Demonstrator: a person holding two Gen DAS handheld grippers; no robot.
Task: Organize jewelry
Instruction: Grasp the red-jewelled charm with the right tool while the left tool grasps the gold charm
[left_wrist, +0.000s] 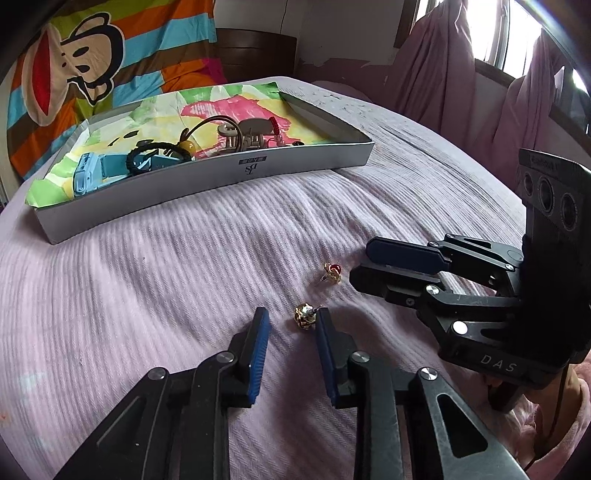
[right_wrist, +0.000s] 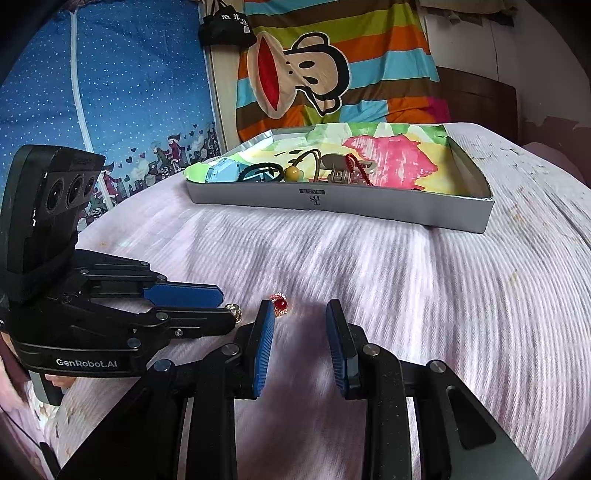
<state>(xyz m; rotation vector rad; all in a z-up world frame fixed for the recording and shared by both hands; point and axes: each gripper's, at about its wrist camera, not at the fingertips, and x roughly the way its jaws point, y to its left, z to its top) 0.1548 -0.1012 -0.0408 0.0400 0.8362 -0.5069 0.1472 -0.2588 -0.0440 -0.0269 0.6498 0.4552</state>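
Two small earrings lie on the pink ribbed bedspread. The gold earring (left_wrist: 304, 316) sits between my left gripper's (left_wrist: 291, 316) open fingers, close to the right pad; from the right wrist it peeks out (right_wrist: 235, 311) at the tip of that left gripper (right_wrist: 226, 306). The red-stone earring (left_wrist: 331, 272) lies a little farther on, just before my right gripper's (left_wrist: 362, 264) tips. In the right wrist view, the red-stone earring (right_wrist: 279, 305) rests inside the open right gripper (right_wrist: 299, 309), against the left pad. Neither earring is clamped.
A shallow grey box (left_wrist: 236, 173) lined with colourful paper stands farther back on the bed (right_wrist: 369, 206). It holds a blue watch (left_wrist: 86, 173), a black hair tie (left_wrist: 147, 157), a claw clip (left_wrist: 243, 138) and red beads (left_wrist: 275, 127). A monkey-print blanket (right_wrist: 314, 74) hangs behind.
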